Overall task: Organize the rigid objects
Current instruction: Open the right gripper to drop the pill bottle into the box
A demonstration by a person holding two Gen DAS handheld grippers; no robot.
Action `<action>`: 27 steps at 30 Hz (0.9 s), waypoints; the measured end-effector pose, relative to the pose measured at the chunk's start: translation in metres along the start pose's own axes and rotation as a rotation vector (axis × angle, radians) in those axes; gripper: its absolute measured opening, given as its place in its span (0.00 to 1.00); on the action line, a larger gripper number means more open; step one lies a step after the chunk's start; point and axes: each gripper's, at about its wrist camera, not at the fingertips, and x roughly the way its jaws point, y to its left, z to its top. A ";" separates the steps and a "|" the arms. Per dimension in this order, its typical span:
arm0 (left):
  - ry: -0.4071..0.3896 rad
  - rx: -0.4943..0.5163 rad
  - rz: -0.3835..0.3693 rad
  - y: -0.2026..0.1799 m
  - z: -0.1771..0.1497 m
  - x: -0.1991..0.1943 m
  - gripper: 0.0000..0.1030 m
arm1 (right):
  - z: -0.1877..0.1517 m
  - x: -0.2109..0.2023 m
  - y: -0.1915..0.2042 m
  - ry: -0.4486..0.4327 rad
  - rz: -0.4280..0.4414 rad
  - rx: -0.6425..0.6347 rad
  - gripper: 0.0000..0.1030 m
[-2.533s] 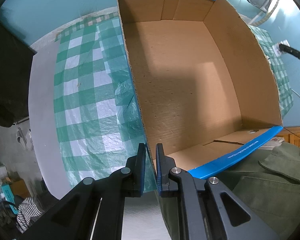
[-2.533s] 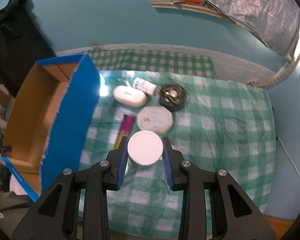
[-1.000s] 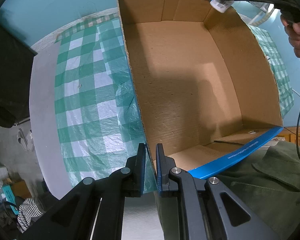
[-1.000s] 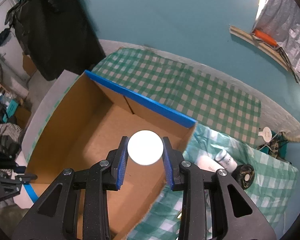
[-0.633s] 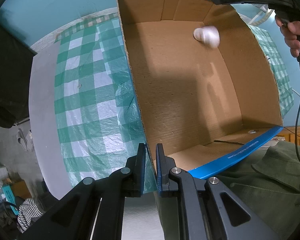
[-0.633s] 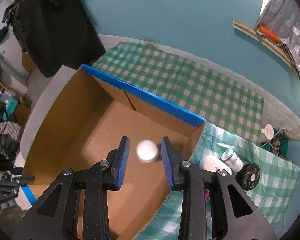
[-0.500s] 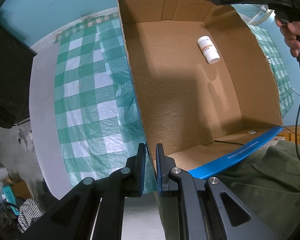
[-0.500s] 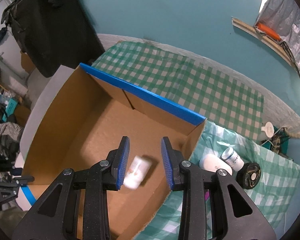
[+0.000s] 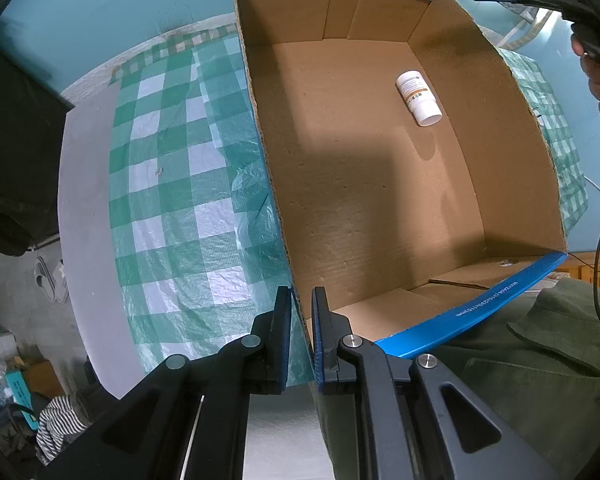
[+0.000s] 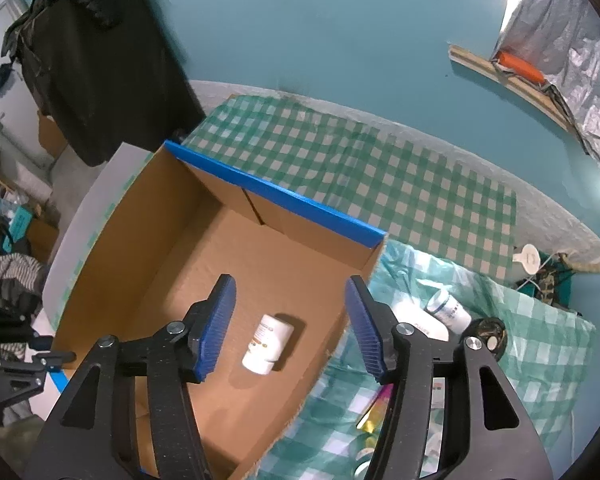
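left gripper (image 9: pixel 301 334): jaws clamped on near wall of cardboard box (image 9: pixel 500 152), box is steadied
right gripper (image 10: pixel 290 330): jaws opening, nothing between them, held above box
white bottle (image 10: pixel 267 344): lies on its side on box floor; judged light, rigid, smooth, best gripped across body
remaining items (image 10: pixel 446 314): seen on checked cloth (image 10: pixel 380 168) beside box
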 end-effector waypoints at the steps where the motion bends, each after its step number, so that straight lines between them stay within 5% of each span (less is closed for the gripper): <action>1: 0.000 0.000 0.000 0.000 0.000 0.000 0.09 | 0.000 -0.002 -0.001 -0.001 0.001 0.005 0.56; 27: 0.007 -0.008 0.002 0.001 -0.001 0.000 0.09 | -0.046 -0.042 -0.050 0.002 -0.060 0.098 0.57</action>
